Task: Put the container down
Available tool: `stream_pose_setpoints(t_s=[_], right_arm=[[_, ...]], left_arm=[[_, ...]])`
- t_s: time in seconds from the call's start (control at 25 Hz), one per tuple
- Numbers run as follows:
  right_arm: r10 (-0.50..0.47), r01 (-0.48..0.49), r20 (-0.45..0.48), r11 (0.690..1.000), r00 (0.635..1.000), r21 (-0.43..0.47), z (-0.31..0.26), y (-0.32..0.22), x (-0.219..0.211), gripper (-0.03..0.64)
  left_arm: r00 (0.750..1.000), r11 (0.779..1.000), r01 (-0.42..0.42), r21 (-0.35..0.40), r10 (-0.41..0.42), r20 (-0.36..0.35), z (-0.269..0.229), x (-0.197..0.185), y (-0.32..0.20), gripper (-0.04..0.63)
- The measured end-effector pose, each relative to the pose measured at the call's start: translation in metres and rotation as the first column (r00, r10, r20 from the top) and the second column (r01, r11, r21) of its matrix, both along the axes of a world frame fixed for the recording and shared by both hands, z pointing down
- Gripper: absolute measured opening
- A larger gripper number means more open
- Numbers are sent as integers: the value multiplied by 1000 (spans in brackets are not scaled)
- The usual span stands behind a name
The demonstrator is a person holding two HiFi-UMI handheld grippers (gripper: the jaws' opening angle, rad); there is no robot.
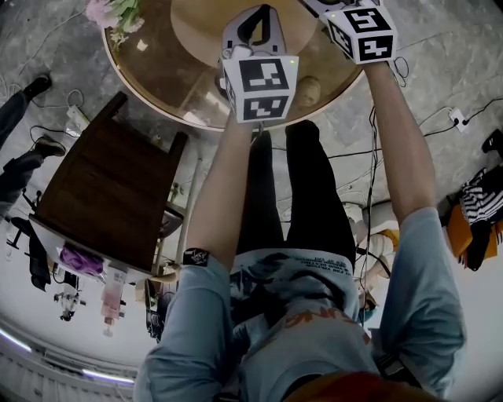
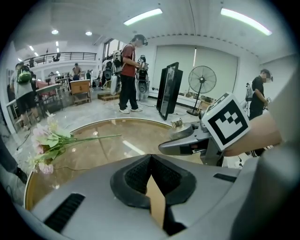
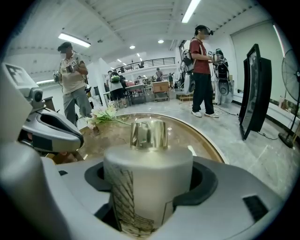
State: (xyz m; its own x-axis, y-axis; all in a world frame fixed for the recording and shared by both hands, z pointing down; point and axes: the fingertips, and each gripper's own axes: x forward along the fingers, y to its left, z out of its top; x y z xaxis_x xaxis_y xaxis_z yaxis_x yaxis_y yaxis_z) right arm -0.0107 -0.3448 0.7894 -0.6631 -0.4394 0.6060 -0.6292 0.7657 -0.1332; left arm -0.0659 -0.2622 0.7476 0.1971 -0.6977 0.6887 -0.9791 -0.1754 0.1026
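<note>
In the right gripper view, a cream cylindrical container (image 3: 147,187) with a shiny gold cap (image 3: 148,134) stands upright between the jaws of my right gripper (image 3: 150,180), which is shut on it above the round glass table (image 3: 197,140). My left gripper (image 2: 150,171) is shut, its dark pads touching with nothing between them. It hovers over the table (image 2: 93,154) just left of the right gripper (image 2: 190,143). The head view shows both grippers (image 1: 257,22) (image 1: 334,9) held out over the table's near edge (image 1: 181,110), and the container is hidden there.
Pink flowers (image 2: 47,143) with long stems lie at the table's left side. A dark wooden chair (image 1: 110,188) stands near the table on my left. Cables run over the floor (image 1: 440,118). Several people, a fan (image 2: 202,82) and a black panel (image 3: 255,91) stand beyond the table.
</note>
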Motion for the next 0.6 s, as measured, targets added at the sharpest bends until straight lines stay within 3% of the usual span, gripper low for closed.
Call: stream_pose_setpoints(t_s=[0.16, 0.6], right_arm=[[13, -13, 0, 1000, 1000, 8, 0, 3, 2, 360], [-54, 56, -130, 998, 990, 15, 4, 29, 10, 362]], left_arm=[[1000, 1000, -1, 1, 1, -5, -2, -2, 3, 26], [999, 999, -44, -1, 44, 10, -8, 3, 22, 26]])
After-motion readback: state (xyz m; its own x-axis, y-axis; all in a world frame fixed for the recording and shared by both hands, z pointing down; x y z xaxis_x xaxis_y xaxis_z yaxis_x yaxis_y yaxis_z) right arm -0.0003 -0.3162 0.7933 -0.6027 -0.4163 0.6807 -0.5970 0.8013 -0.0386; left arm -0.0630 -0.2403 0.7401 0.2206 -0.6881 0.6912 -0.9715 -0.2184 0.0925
